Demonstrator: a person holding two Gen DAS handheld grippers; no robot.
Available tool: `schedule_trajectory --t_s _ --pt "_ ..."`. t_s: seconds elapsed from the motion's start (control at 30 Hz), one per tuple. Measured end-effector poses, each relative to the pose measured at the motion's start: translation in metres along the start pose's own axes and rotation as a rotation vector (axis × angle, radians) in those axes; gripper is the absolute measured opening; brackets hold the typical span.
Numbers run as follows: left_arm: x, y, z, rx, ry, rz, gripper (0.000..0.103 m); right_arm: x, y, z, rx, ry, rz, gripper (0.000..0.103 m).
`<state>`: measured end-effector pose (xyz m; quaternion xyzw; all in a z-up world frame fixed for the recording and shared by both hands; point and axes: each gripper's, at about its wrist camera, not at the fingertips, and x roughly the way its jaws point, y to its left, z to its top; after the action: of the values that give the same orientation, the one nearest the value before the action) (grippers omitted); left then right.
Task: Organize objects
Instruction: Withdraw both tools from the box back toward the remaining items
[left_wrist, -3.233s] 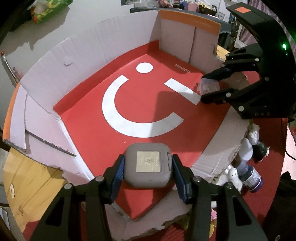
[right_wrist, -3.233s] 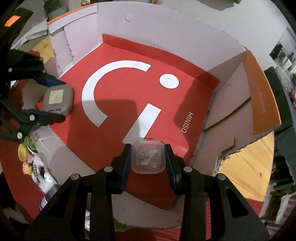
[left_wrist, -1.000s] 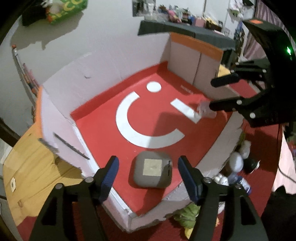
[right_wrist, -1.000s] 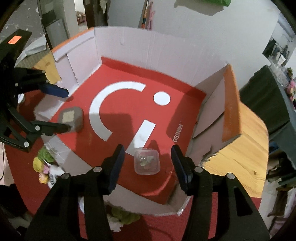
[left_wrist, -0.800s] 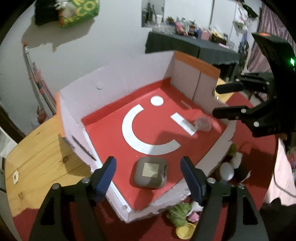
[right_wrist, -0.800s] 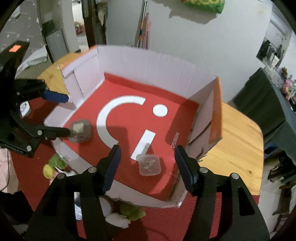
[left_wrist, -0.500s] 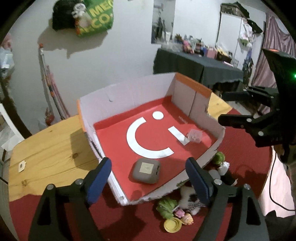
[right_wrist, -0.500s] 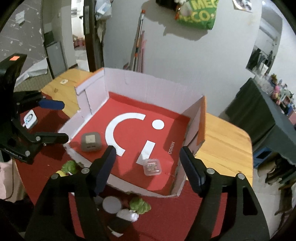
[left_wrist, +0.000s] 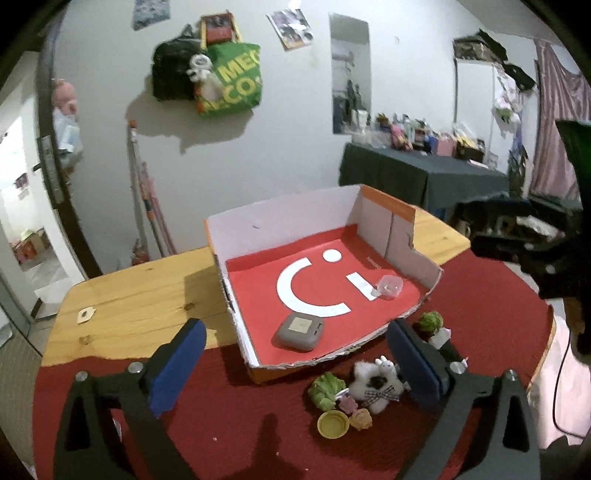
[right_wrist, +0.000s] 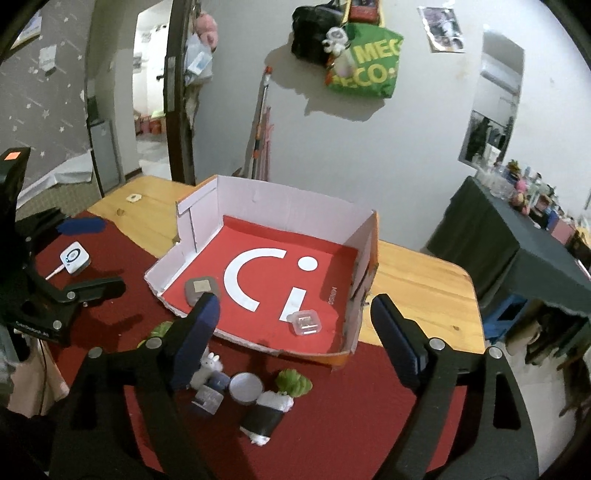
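Now both tongs, left (left_wrist: 295, 354) and right (right_wrist: 291, 325), have drawn back empty, jaws opening, leaving grey case (left_wrist: 300, 331) and clear box (right_wrist: 306, 322) in the tray (right_wrist: 280, 206).

A green bag (left_wrist: 229, 79) hangs on the white wall (left_wrist: 295, 129) at 12 o'clock; a dark table (left_wrist: 421, 177) stands at 2 o'clock.

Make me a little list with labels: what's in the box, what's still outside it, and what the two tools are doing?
box: open cardboard box with a red floor, on a wooden table
inside the box: grey case near the front edge; clear small container towards the right side
outside the box: small toys on the red cloth, among them a fluffy white toy and a yellow cap
left tool: jaws opening, nothing between them
right tool: jaws opening, nothing between them
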<state>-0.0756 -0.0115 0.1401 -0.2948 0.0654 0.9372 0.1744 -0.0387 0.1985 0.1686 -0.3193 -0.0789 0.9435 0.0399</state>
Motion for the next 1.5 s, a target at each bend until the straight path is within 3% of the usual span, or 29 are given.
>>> schedule_trajectory --t_s 0.33,0.57,0.77,1.2,1.5 --pt "-0.02 -0.01 -0.028 -0.064 -0.079 0.091 0.103 -0.013 0.011 -0.034 0.069 -0.044 -0.032 0.088" --pt "-0.021 -0.014 -0.052 -0.109 -0.056 0.129 0.103 -0.024 0.017 -0.064 0.124 -0.104 -0.093 0.092" --pt "-0.013 -0.018 -0.072 -0.149 -0.027 0.134 0.103 -0.019 0.018 -0.088 0.173 -0.103 -0.115 0.092" --pt "0.014 -0.018 -0.107 -0.216 0.072 0.139 0.103 0.018 0.014 -0.135 0.26 -0.001 -0.158 0.092" --pt "0.029 -0.016 -0.118 -0.239 0.139 0.122 0.103 0.036 0.016 -0.146 0.263 0.057 -0.158 0.092"
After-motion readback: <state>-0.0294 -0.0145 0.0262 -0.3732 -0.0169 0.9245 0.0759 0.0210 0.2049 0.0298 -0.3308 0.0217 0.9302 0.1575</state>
